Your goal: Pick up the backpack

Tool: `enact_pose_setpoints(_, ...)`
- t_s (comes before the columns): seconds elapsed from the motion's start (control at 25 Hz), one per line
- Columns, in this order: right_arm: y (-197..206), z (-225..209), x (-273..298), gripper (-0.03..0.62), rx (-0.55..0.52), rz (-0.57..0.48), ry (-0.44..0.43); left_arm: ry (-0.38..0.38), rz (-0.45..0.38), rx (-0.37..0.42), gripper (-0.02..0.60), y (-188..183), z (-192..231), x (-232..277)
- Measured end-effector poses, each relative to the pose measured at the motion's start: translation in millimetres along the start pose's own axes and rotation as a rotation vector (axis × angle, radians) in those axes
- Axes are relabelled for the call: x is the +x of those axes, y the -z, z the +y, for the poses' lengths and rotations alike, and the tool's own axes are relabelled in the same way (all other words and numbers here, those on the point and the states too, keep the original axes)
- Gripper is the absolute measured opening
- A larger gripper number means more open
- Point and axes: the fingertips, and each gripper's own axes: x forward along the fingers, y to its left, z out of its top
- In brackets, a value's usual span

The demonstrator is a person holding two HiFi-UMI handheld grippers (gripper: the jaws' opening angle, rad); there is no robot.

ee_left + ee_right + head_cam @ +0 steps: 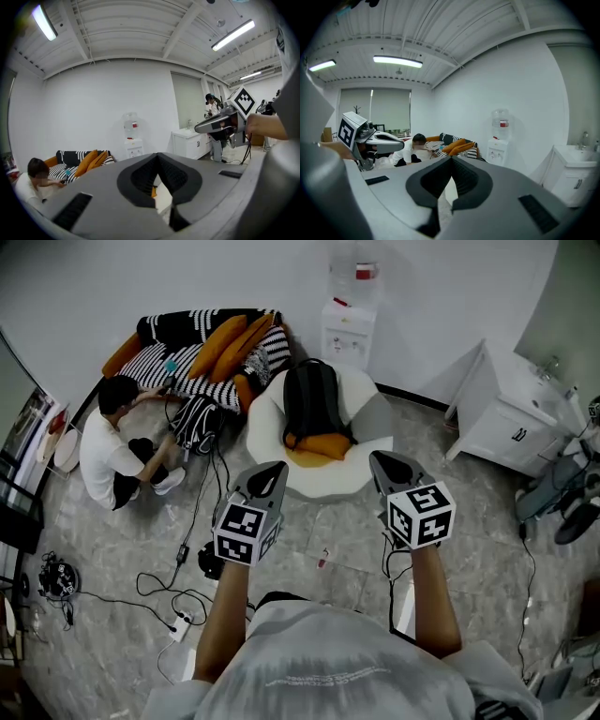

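Fluorescent tubes (pixel 233 34) on the ceiling, high above my left hand-held gripper (pixel 157 159), light the room evenly and brightly, and they glare white. Above my right hand-held gripper (pixel 451 161) another tube (pixel 397 61) blows out too. Both gripper views bow strongly and go black at the corners. My head view is dimmer and greyish, with soft shadows on the floor (pixel 112 559) and darkened edges.

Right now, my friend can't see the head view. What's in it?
The grey left tongs and right tongs, both shut, point toward a black fabric backpack lying on a round white chair. A person in a white shirt sits beside a striped sofa.
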Motion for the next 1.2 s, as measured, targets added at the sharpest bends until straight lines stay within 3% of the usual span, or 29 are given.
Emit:
enact_pose_setpoints(0.68, 22, -37, -5, 0.000, 0.062, -0.002, 0.008, 0.028, 0.046, -0.013, -0.002, 14, -33, 32)
enact_pose_setpoints(1.2, 0, -75, 81, 0.000, 0.045, 0.003, 0.016, 0.077, 0.046, -0.058, -0.002, 20, 34, 125)
